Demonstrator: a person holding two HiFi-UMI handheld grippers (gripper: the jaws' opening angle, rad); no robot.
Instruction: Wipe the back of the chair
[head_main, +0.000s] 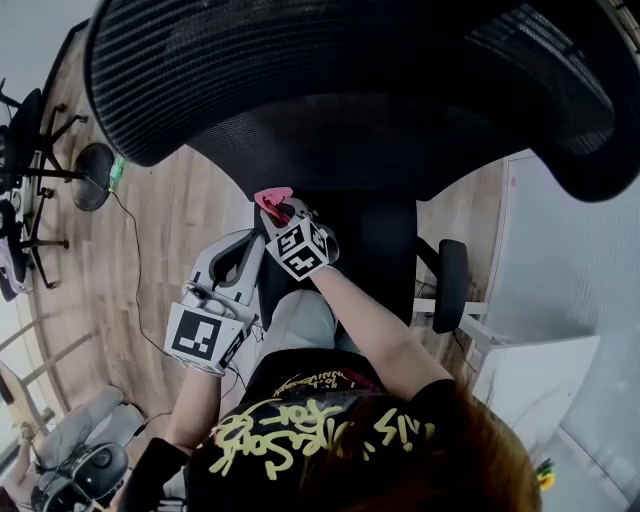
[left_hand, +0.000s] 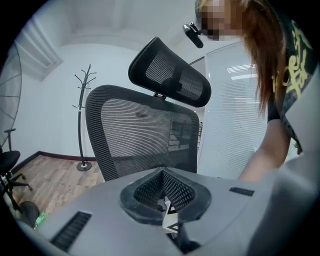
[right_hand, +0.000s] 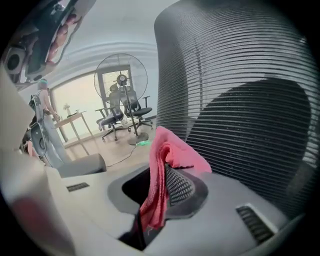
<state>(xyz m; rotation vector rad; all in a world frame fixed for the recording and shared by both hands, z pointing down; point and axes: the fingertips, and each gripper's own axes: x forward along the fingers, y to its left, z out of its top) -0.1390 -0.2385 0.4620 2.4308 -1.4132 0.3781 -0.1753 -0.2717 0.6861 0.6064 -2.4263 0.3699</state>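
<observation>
Nearest to the person, the left gripper (left_hand: 162, 173) is kept low and to the left, apart from the chair; its jaws are pressed together with nothing between them, so I judge that it only waits and leaves room for the other one; its own view looks at the whole mesh chair back (left_hand: 145, 132) with the headrest (left_hand: 170, 72) above it.

A little farther, the right gripper (right_hand: 159, 186) is raised toward the chair; its jaws pinch a pink cloth (right_hand: 172, 150), and the folded end stands out past the tips, probably so that the fabric and not the plastic meets the mesh; in the head view the cloth is just beside the lower middle of the chair back, but whether it touches cannot be told.

The chair back, the thing to wipe, rises directly in front, close on the right of the right gripper view; the wiping seems to be at its start, low down.

Far off stand a coat stand (left_hand: 82, 120) by the wall, a floor fan (right_hand: 121, 80) and some office chairs (right_hand: 125, 114) on the wooden floor (head_main: 185, 215).
</observation>
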